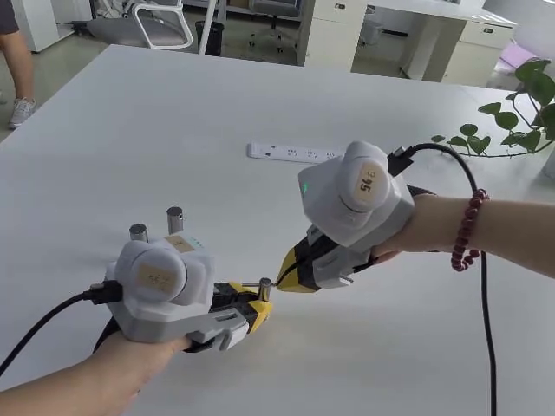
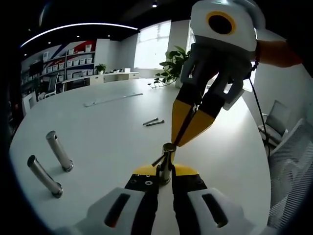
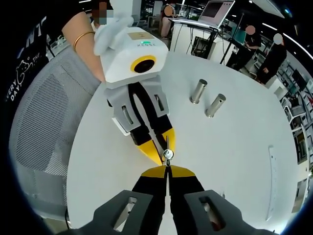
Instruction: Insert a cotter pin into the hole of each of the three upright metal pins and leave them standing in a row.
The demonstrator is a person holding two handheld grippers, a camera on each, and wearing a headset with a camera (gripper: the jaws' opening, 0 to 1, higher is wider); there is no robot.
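Steel-on-steel, barely begun: clamps first pin (image 2: 168, 165) upright in closed left gripper (image 2: 166, 172), threads cotter pin (image 2: 158, 159) pinched in right gripper (image 2: 180, 141), leaves two standing pins (image 2: 58, 151) (image 2: 44, 175) empty.

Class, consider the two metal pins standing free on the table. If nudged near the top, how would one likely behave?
Each free metal pin is tall on a narrow flanged foot, so it would probably tip rather than slide. Once down, being round, it may roll on the smooth table. Its polished steel look suggests stiff, heavy, slippery.
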